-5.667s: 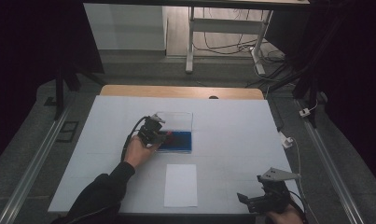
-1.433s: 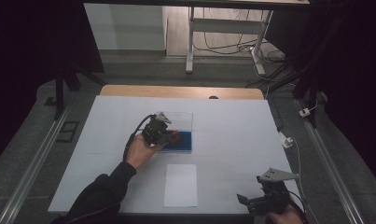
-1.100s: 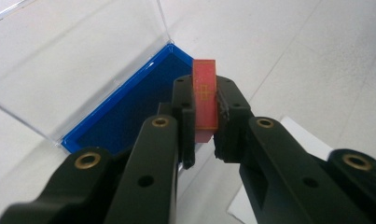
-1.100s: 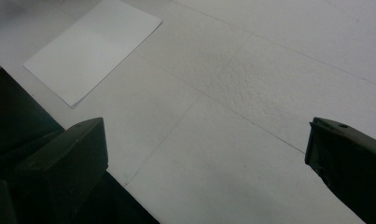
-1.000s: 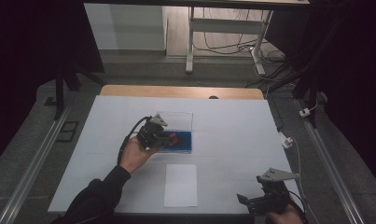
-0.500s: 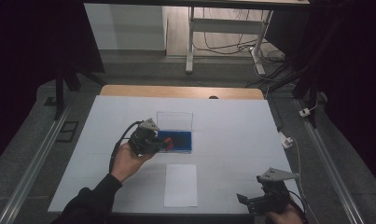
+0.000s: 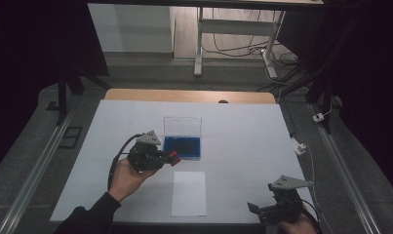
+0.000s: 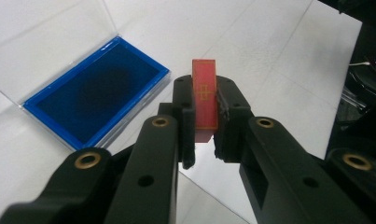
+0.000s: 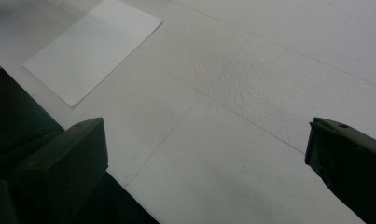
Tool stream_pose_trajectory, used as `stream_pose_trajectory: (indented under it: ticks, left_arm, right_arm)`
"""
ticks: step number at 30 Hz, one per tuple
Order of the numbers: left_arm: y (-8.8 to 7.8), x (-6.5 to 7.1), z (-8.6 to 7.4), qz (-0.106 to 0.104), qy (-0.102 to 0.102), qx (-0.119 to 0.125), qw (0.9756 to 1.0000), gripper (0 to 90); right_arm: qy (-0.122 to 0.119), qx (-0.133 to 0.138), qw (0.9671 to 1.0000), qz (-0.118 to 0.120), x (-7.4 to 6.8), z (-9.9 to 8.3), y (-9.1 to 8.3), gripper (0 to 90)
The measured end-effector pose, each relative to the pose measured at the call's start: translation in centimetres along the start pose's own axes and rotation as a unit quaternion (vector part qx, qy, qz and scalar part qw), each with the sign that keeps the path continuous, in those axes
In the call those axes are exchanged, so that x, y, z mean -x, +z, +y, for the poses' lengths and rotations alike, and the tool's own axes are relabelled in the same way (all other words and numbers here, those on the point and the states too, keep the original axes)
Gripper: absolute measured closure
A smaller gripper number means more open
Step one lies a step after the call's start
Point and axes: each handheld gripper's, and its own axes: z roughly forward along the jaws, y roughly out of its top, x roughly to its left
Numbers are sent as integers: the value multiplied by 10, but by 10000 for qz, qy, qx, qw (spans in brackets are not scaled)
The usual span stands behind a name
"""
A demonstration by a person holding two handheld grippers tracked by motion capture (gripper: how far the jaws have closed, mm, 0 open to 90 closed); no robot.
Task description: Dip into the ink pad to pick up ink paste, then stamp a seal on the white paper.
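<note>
My left gripper (image 7: 170, 158) (image 8: 205, 126) is shut on a small red card-like block (image 8: 204, 99) with a thin gold pattern, held edge-up. It hovers just left of a blue tray (image 7: 182, 147) (image 8: 96, 97) whose clear lid (image 7: 183, 125) stands open behind it. In the high view the red block (image 7: 174, 157) sits at the tray's near-left corner. My right gripper (image 7: 262, 210) (image 9: 206, 154) rests open near the table's front right edge, jaws wide apart, nothing between them.
A white sheet of paper (image 7: 189, 193) (image 9: 94, 49) lies flat near the front edge, between the two grippers. The white table (image 7: 243, 141) ends in a wooden strip (image 7: 189, 96) at the back. A cable and plug (image 7: 299, 146) lie off the right edge.
My left gripper has drawn back out of the blue tray toward the left and front, carrying the red block with it. The right gripper has stayed put.
</note>
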Motion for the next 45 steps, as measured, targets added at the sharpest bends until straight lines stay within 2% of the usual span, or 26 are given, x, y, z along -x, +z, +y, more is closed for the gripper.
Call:
stream_pose_trajectory:
  ticks: [7,17,25,31,45]
  left_arm:
    - [1,10,-1,-55,126,-54,9999,794]
    - [4,20,-4,-165,141,-105,9997,794]
    - [14,29,-7,-194,165,-223,9994,795]
    - [24,37,-10,-160,259,-363,9989,795]
    - [49,50,-18,-146,482,-728,9961,795]
  right_arm:
    - [-11,-12,10000,-5,0,0,0,0]
    - [-46,-11,10000,3,0,1,1,0]
    - [-43,0,10000,-1,0,1,1,0]
    - [-53,-13,10000,-5,-1,1,1,0]
    - [-74,-26,10000,2,-1,1,1,0]
